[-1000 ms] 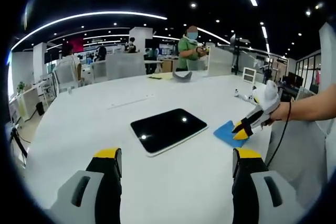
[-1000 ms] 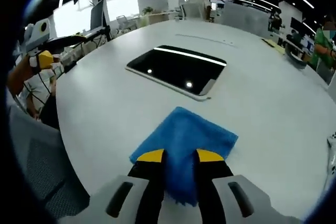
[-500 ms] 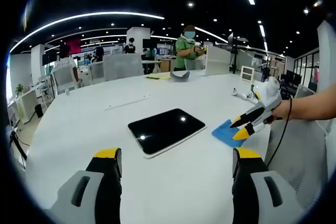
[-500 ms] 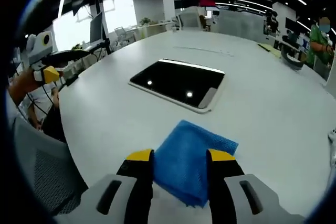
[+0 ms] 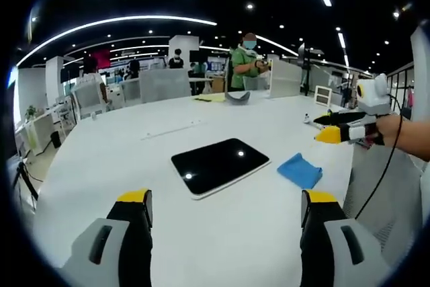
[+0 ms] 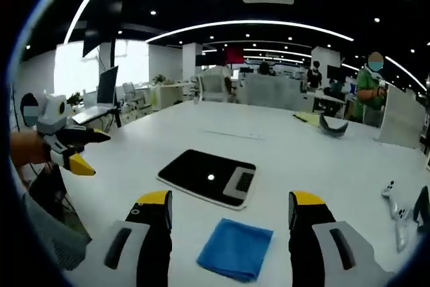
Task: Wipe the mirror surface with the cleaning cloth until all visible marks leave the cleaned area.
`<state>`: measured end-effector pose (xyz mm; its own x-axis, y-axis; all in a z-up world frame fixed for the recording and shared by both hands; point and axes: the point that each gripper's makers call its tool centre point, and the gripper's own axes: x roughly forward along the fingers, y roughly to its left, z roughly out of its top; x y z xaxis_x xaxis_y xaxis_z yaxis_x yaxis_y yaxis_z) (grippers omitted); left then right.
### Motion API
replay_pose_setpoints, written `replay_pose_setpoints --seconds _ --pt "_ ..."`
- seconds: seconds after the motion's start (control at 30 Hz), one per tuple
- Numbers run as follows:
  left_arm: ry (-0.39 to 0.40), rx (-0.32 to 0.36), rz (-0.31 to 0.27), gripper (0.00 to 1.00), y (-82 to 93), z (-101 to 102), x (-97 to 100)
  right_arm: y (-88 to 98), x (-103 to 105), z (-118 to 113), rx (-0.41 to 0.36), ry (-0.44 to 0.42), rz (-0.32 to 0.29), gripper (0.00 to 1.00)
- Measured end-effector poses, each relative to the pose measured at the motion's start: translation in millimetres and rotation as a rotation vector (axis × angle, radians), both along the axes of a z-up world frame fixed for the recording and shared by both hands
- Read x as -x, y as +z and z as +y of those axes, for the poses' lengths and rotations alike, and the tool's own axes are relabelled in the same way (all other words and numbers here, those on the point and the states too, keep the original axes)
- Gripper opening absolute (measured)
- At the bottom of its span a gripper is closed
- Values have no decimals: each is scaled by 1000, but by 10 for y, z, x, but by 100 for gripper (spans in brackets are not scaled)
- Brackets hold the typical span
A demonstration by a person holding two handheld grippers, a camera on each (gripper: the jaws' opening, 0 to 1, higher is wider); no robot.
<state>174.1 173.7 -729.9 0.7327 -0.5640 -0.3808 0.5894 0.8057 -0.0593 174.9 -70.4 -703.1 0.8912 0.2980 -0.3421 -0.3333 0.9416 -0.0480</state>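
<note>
Since 0.5 s ago, our right gripper (image 5: pixel 327 134) has risen off the cleaning cloth (image 5: pixel 300 170).

1. Left gripper view: our left gripper (image 5: pixel 225 201) hovers, jaws wide apart. The cloth lies flat just beside the mirror (image 5: pixel 220 165).
2. Right gripper view: right jaws apart, empty, above the cloth. We judge wiping finished; next, hold clear. The table (image 6: pixel 302 152) offers open room.

No readable text

No lettering, label, brand, number or sign can be made out in the left gripper view or the right gripper view; anything printed in the far office background is too small and blurred to read.
</note>
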Motion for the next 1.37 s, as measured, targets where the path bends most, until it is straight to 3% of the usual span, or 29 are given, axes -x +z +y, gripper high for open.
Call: replay_pose_setpoints --seconds 0.1,0.2,0.27,0.4,0.7,0.8,0.83,0.87,0.93,1.07,1.37 --pt "14 1 4 93 -3 42 16 61 40 6 14 11 -14 82" --pt "21 -6 5 94 -16 64 39 5 62 -34 14 10 -2 85" --pt "19 -10 10 94 -24 64 58 -92 90 -47 -11 -2 38 85" --pt "20 -9 4 93 8 74 86 -120 116 -27 -22 -4 49 81" --pt "27 -8 -17 93 58 54 96 -4 113 -52 -26 -5 11 80" --pt "33 -7 -13 93 51 65 111 -39 122 34 -44 37 32 78" --pt "33 -9 -19 93 54 68 129 -78 167 151 -59 105 67 69" --pt "31 -12 -19 93 51 72 131 -108 155 111 -46 66 88 66" --pt "35 -15 -12 92 39 95 131 -38 106 104 -43 48 34 70" --pt "41 -12 -20 92 64 120 110 16 75 74 -56 28 18 72" --pt "44 -5 -23 92 65 189 60 -56 48 36 -46 -2 32 72"
